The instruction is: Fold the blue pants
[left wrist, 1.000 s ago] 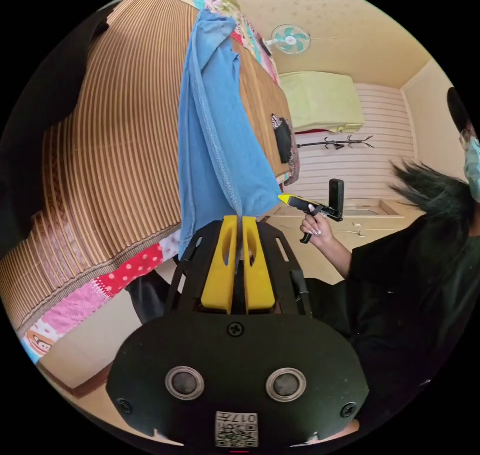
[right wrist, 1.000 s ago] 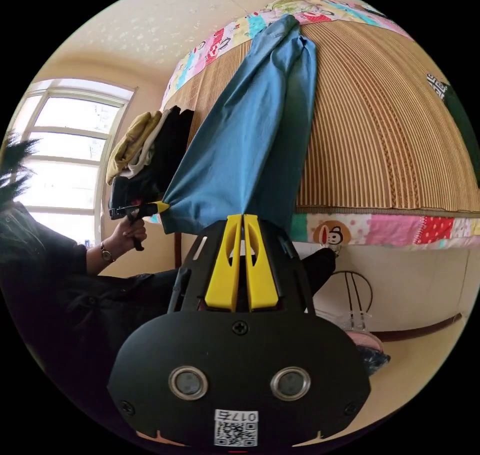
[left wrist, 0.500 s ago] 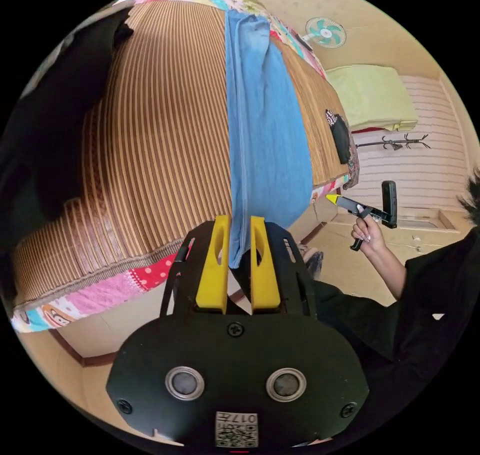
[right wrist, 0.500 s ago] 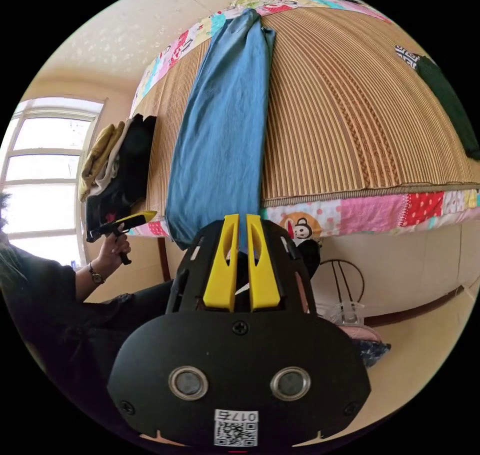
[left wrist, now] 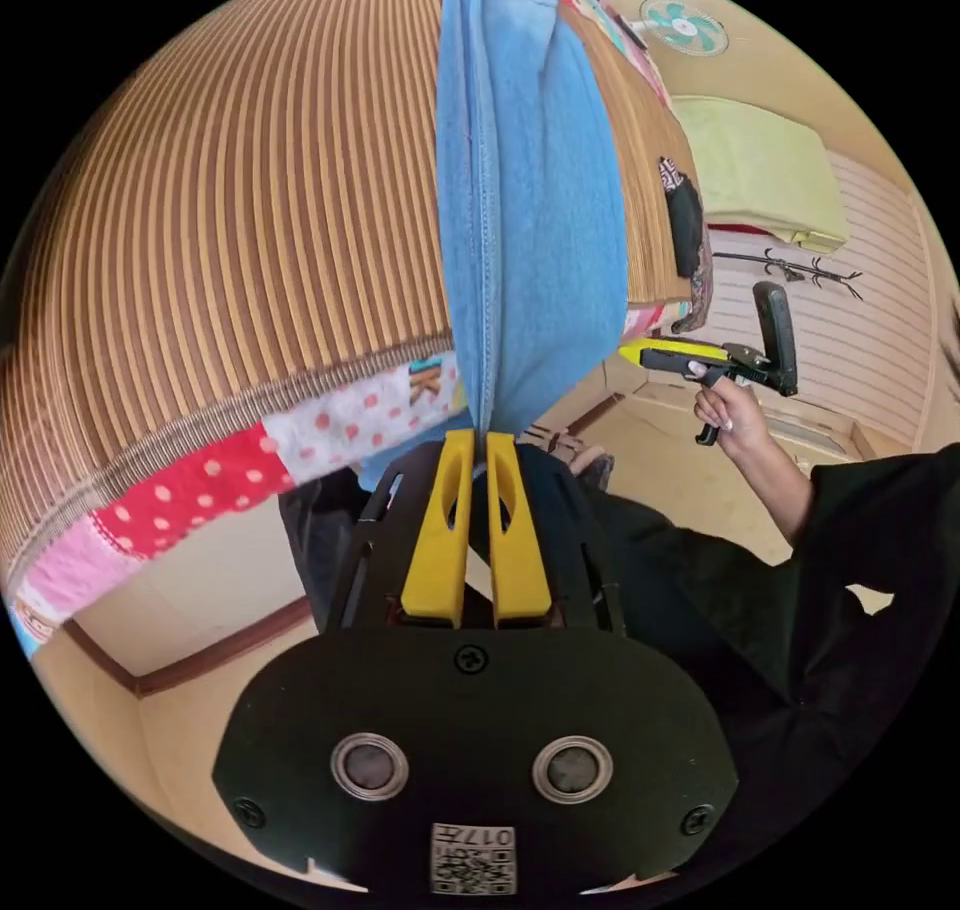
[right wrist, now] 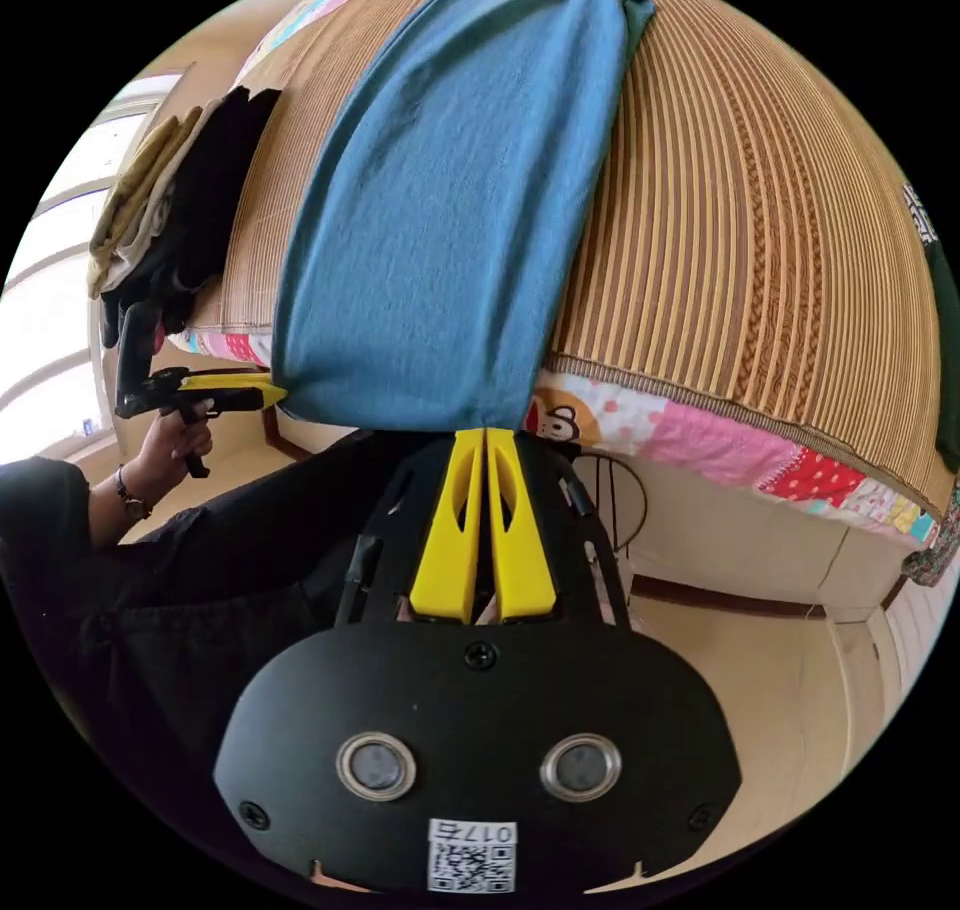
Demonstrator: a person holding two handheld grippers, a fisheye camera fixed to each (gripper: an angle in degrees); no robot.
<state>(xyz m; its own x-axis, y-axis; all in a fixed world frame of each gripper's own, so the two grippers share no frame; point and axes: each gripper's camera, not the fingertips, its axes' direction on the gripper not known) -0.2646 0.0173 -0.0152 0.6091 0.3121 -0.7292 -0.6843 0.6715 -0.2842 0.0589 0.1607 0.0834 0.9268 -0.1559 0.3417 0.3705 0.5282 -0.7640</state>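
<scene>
Here, blue pants (left wrist: pixel 530 200) lie lengthwise on a bed's striped woven mat (left wrist: pixel 230 230), their near end hanging over the patchwork quilt edge (left wrist: pixel 200 470). The left tongs (left wrist: pixel 478 437) are closed on one corner of that end, yellow jaws pressed together on the cloth. The right tongs (right wrist: pixel 486 434) pinch the other corner the same way. A pile of dark and tan clothes (right wrist: pixel 170 210) sits at the mat's side.

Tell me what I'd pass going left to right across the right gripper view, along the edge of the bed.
Person's hand → left gripper → blue pants → striped woven mat → patchwork quilt edge.
</scene>
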